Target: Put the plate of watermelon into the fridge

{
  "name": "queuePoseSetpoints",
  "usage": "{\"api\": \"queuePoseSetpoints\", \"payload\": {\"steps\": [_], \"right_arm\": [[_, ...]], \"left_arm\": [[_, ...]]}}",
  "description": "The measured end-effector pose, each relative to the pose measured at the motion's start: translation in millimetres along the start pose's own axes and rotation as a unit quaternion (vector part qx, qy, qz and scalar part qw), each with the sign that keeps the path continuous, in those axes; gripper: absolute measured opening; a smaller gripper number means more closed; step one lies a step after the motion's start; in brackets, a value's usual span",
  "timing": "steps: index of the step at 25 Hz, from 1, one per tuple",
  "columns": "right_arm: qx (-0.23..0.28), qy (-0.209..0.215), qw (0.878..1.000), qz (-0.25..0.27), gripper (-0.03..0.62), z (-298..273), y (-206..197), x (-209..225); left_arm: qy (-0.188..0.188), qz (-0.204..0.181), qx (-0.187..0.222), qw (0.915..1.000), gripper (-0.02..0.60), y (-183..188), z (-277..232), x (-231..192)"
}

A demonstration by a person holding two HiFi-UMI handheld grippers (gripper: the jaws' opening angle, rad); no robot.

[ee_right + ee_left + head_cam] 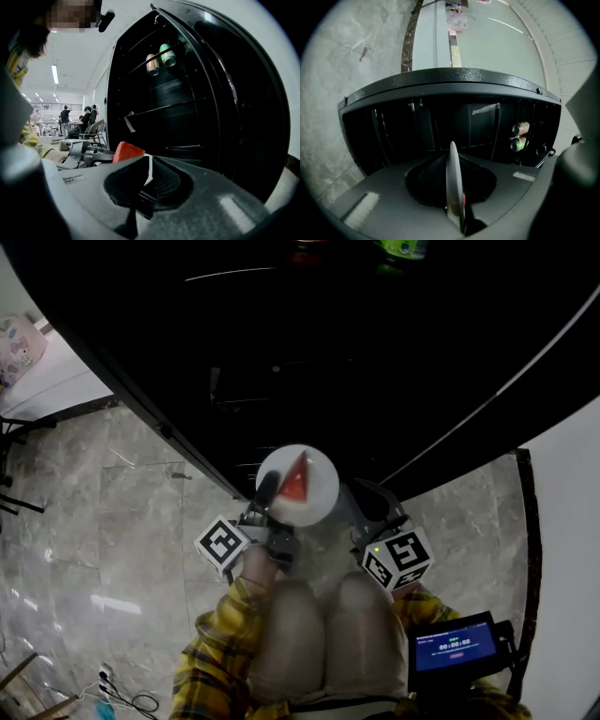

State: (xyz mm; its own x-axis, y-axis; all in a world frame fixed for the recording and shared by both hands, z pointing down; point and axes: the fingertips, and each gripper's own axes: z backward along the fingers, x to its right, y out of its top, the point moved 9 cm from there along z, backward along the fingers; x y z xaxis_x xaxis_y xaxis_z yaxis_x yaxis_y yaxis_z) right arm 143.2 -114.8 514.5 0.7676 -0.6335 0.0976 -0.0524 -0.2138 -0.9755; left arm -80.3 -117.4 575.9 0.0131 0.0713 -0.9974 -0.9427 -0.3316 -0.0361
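White plate (317, 468) carrying a red watermelon wedge (295, 486) hangs just in front of the open black fridge (309, 352). My left gripper (269, 498) has its jaws clenched on one rim, and my right gripper (349, 507) pinches the opposite rim. Two cans (160, 57) sit on a shelf inside.

plate (324, 472) white | watermelon (296, 484) red | fridge (375, 362) blk | sleeve (211, 667) yellow plaid

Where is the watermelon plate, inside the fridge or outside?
Outside. The left tool and right tool hold the plate in front of the open fridge.
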Motion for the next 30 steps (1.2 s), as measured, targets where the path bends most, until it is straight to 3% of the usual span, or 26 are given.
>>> {"api": "queuePoseSetpoints", "payload": {"steps": [5, 9, 18, 22, 30], "right_arm": [[0.0, -0.008, 1.0, 0.004, 0.018, -4.0, -38.8, 0.6], [-0.003, 0.008, 1.0, -0.014, 0.02, -1.5, -38.2, -0.1], [-0.024, 0.033, 0.999, -0.03, 0.05, -16.2, -51.3, 0.3], [-0.048, 0.044, 0.994, -0.082, 0.073, -22.0, -60.5, 7.3], [-0.085, 0.065, 0.977, -0.184, 0.094, -38.6, -72.6, 15.4]], "left_arm": [[0.012, 0.03, 0.032, 0.9989, 0.032, 5.5, 3.1, -31.9], [0.002, 0.01, 0.053, 0.9985, 0.034, 8.6, -1.7, -29.3], [0.002, 0.003, 0.078, 0.9969, 0.035, 4.8, -20.1, -38.8], [0.011, -0.007, 0.081, 0.9966, 0.04, 5.8, -23.5, -42.8], [0.0, 0.023, 0.103, 0.9944, 0.04, 8.9, -24.0, -52.6]]}}
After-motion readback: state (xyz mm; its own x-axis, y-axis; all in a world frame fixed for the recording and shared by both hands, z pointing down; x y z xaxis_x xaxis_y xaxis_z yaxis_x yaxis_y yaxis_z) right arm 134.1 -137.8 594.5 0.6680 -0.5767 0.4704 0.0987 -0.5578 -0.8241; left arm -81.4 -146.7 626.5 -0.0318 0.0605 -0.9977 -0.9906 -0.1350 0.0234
